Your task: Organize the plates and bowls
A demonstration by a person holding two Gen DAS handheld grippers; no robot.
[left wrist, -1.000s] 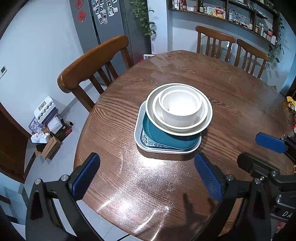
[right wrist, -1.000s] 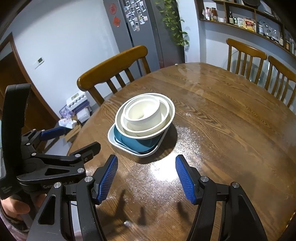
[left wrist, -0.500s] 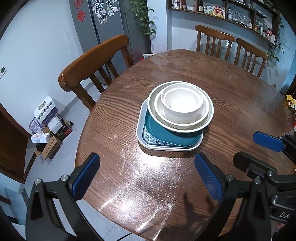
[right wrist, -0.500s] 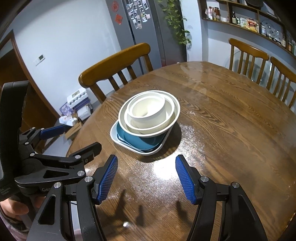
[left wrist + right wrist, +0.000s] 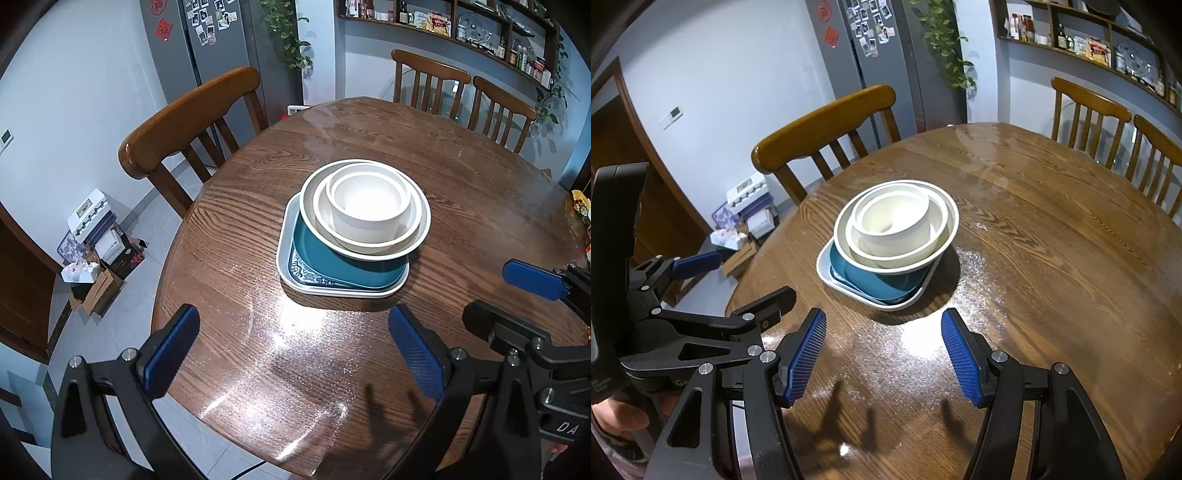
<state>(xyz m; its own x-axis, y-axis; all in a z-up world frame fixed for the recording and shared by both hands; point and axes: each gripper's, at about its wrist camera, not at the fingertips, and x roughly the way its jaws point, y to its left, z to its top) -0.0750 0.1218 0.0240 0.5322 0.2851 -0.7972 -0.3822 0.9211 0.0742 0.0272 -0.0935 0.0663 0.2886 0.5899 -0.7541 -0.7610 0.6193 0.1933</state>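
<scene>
Nothing has shifted in the last second: nested white bowls point(image 5: 369, 206) crown stacked plates point(image 5: 343, 273) mid-counter point(image 5: 229, 236), at twelve o'clock from both empty, open hand-held grippers point(image 5: 291, 350) point(image 5: 882, 350), suggesting sorting's finished.

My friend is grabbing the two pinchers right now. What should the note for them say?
Left gripper: open, holding nothing, above the near table edge.
Right gripper: open, holding nothing, just short of the stack.
Dishes: one stack on the round wooden table. A pale square tray at the bottom, a teal plate in it, a wide white bowl on that, a middle bowl inside it, a small white bowl on top.
Done: everything looks nested in one pile.
Left: probably nothing, though the wide bowl sits off-centre over the tray and could be straightened.
</scene>
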